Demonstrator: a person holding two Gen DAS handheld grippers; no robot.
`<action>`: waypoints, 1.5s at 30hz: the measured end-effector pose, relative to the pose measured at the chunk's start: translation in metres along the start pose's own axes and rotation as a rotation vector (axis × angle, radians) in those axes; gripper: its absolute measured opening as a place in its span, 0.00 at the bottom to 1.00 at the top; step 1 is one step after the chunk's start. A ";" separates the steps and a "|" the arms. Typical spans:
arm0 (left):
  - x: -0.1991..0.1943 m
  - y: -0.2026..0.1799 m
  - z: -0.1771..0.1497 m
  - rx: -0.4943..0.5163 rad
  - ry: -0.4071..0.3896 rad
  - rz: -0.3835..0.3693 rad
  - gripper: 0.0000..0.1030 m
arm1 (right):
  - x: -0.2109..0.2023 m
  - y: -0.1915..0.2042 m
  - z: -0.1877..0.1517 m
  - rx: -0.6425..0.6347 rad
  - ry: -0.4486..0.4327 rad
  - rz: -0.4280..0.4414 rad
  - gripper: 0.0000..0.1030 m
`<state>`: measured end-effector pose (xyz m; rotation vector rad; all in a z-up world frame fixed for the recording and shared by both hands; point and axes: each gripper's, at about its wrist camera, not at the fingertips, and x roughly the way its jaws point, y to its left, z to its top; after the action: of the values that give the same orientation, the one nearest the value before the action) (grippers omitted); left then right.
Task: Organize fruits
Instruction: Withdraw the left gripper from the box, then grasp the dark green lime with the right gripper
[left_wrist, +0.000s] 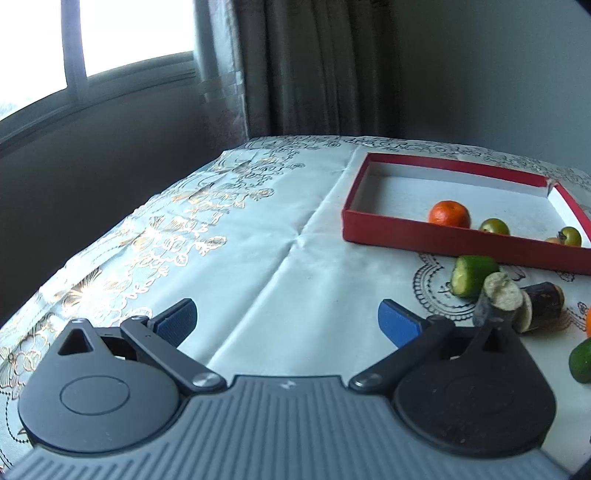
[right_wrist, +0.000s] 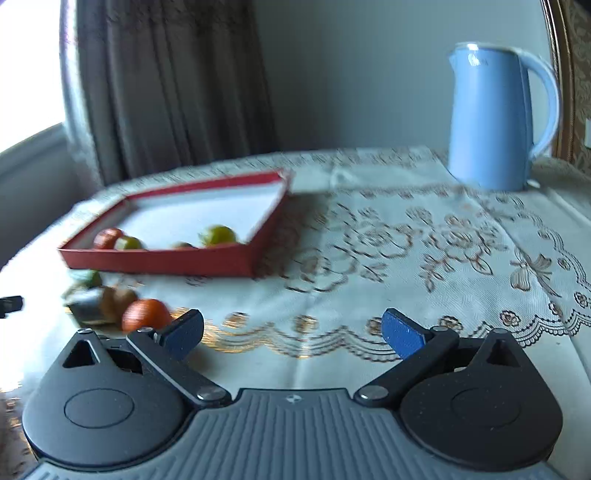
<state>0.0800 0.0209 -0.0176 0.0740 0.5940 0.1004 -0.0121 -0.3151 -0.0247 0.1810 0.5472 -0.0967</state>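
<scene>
red box (left_wrist: 424, 238) near far table edge | both jaws apart, empty | bare cloth (left_wrist: 280, 258) left

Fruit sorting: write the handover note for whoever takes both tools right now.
Left tool: open, empty, over bare cloth.
Right tool: open, empty.
Red tray: holds an orange and two green-yellow fruits; a fourth shows only partly.
Left on the cloth in front of the tray: cucumber piece, two dark cane pieces, another orange, a green fruit.
Kettle: leave it.
</scene>
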 end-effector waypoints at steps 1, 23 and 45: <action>0.003 0.006 -0.002 -0.024 0.009 -0.003 1.00 | -0.008 0.004 -0.002 -0.010 -0.024 0.020 1.00; 0.015 0.012 -0.015 -0.042 0.085 -0.065 1.00 | -0.042 0.094 -0.035 -0.297 0.004 0.276 0.92; 0.016 0.013 -0.014 -0.063 0.074 -0.082 1.00 | 0.019 0.118 -0.029 -0.285 0.112 0.189 0.34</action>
<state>0.0839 0.0365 -0.0368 -0.0153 0.6668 0.0419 0.0059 -0.1947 -0.0420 -0.0405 0.6459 0.1759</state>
